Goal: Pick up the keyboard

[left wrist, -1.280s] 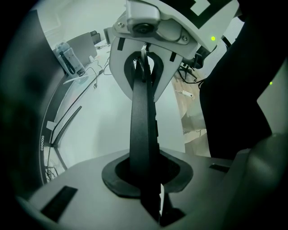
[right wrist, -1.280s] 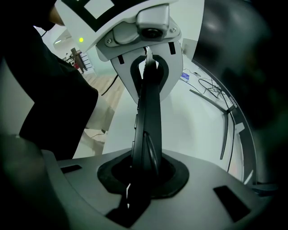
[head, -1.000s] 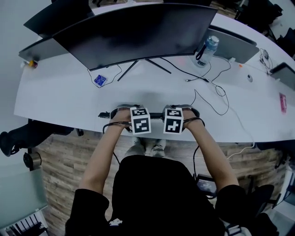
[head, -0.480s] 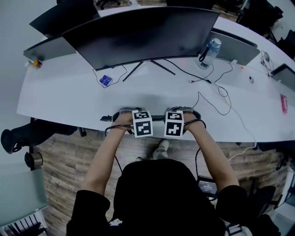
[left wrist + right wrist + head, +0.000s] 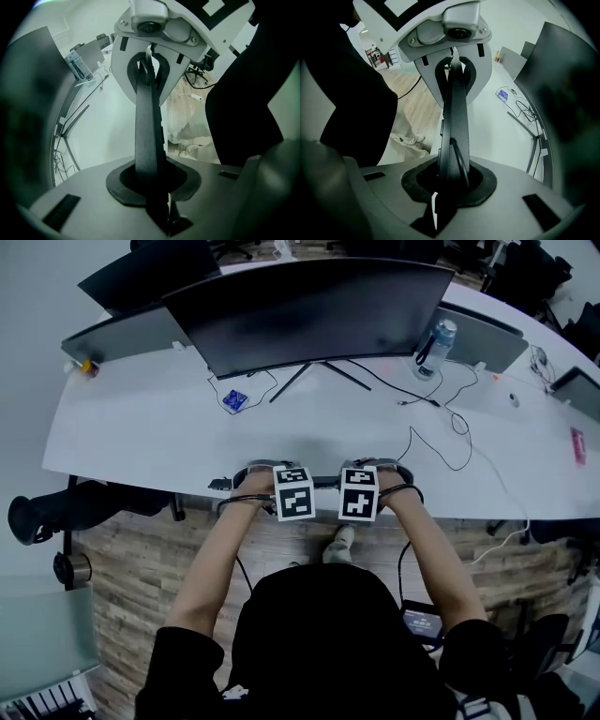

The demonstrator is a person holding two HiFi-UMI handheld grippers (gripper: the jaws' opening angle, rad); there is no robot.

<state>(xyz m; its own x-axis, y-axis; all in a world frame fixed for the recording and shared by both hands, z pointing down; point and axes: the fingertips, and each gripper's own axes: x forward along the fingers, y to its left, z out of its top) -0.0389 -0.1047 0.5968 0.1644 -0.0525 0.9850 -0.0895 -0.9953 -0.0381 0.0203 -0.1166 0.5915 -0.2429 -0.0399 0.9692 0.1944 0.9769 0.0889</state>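
seen from above, a person stands at the near edge of a long white desk point(image 5: 141, 427) with a gripper in each hand, the 2 held close together. the keyboard point(image 5: 325, 481), a slim dark slab seen edge-on, spans from one gripper to the other along that edge. the left gripper point(image 5: 152, 185) has its jaws narrow and clamped on the keyboard's thin body. the right gripper point(image 5: 450, 187) grips it the same way, with no gap showing at the pads.

we judge the pick-up to be under way, with the keyboard seemingly clear of the surface, though the head view does not show how high. to do this step well, we would hold both grips equally firm, raise the 2 hands together so the slab does not twist or sag, and carry its ends clear of the desk edge.

on the desk, a wide curved monitor point(image 5: 309, 306) stands on a splayed stand. a small blue packet point(image 5: 234, 400) lies near its foot and a water bottle point(image 5: 437, 345) stands to the right. thin black cables point(image 5: 441, 442) trail across the white top. a second dark screen point(image 5: 150, 273) sits at the far left. below the desk we see wood-plank flooring point(image 5: 141, 568) and a dark chair point(image 5: 56, 512) at the left.
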